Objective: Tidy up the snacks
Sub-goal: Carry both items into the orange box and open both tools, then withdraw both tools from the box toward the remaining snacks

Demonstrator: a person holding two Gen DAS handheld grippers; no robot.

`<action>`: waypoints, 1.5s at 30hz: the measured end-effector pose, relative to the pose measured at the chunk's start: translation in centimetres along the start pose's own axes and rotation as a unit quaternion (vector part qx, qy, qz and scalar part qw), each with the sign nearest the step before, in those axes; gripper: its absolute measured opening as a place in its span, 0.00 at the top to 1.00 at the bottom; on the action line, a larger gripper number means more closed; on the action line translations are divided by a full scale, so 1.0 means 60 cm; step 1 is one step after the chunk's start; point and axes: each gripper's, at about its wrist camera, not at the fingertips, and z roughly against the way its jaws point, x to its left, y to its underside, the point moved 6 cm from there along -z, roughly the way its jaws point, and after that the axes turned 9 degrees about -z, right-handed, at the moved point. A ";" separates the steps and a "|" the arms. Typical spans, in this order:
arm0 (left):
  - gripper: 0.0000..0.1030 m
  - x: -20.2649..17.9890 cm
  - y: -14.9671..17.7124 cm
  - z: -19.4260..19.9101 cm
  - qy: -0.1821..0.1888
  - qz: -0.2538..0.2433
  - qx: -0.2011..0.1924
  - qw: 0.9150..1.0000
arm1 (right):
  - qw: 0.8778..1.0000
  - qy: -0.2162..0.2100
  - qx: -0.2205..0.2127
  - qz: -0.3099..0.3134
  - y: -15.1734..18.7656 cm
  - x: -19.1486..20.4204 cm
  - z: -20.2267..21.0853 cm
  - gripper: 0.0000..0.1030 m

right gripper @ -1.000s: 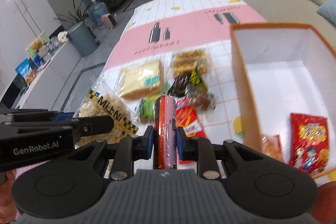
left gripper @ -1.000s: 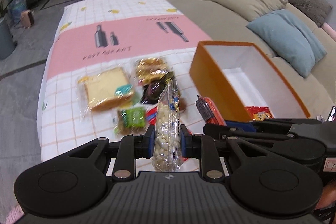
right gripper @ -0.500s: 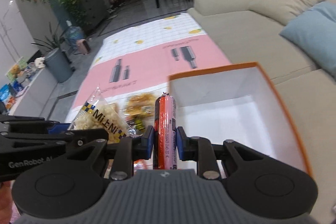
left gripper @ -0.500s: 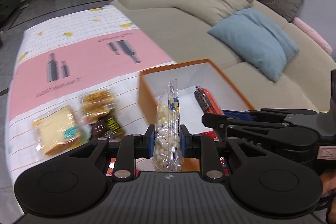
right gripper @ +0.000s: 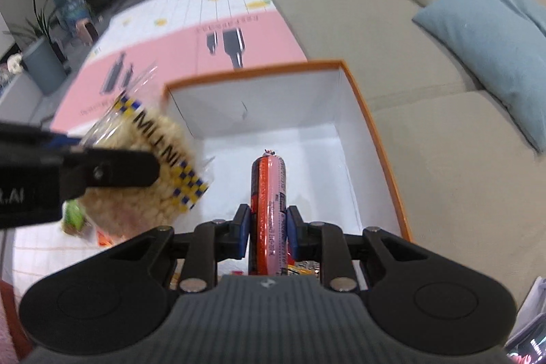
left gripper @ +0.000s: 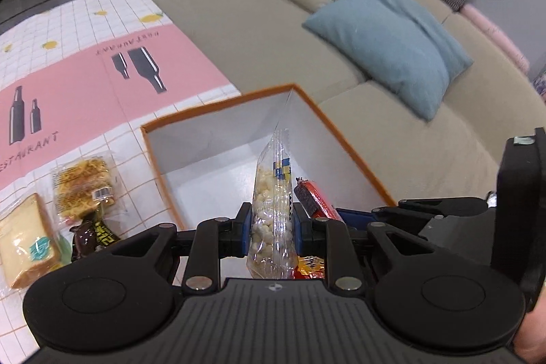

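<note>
My left gripper is shut on a clear bag of puffed snacks, held upright over the orange box with its white inside. In the right wrist view that same bag hangs at the box's left rim. My right gripper is shut on a pink and red sausage stick, also above the open box. The sausage stick shows just right of the bag in the left wrist view. A red snack packet lies low in the box, mostly hidden.
On the pink and white checked cloth left of the box lie wrapped toast, a noodle snack pack and a dark wrapped snack. A beige sofa with a blue cushion runs along the right.
Both grippers have swung right from over the loose snacks on the cloth to above the orange box, each still holding its item. The box now sits straight ahead in both views.
</note>
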 end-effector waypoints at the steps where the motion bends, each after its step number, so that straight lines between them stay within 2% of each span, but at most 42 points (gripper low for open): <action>1: 0.75 0.001 0.001 -0.012 -0.003 -0.004 0.008 1.000 | 1.000 0.002 0.007 0.003 0.001 -0.003 -0.009 0.80; 8: 0.75 0.020 0.022 -0.084 -0.016 -0.002 0.070 0.997 | 0.998 0.006 0.053 0.016 0.014 -0.004 -0.066 0.80; 16: 0.75 0.034 0.037 -0.126 -0.020 -0.003 0.110 0.994 | 0.996 -0.001 0.091 0.024 0.026 0.001 -0.108 0.80; 26: 0.75 0.031 0.034 -0.133 -0.026 -0.018 0.112 0.993 | 0.993 -0.008 0.122 0.004 0.047 0.000 -0.130 0.80; 29: 0.68 0.032 0.035 -0.129 -0.029 -0.019 0.112 0.993 | 0.992 -0.011 0.122 0.003 0.049 0.002 -0.126 0.79; 31: 0.59 0.033 0.034 -0.124 -0.027 -0.015 0.110 0.993 | 0.993 -0.012 0.120 0.005 0.045 0.007 -0.123 0.79; 33: 0.55 0.033 0.033 -0.115 -0.029 -0.014 0.106 0.994 | 0.993 -0.012 0.115 0.007 0.041 0.013 -0.118 0.77; 34: 0.53 0.033 0.032 -0.109 -0.030 -0.015 0.102 0.994 | 0.994 -0.012 0.112 0.008 0.040 0.016 -0.115 0.72; 40: 0.48 0.038 0.023 -0.061 -0.039 -0.011 0.071 0.997 | 0.995 -0.022 0.095 0.012 0.032 0.031 -0.087 0.63; 45: 0.45 0.048 0.025 -0.014 -0.053 -0.006 0.047 0.997 | 0.993 -0.045 0.105 0.013 0.047 0.057 -0.077 0.63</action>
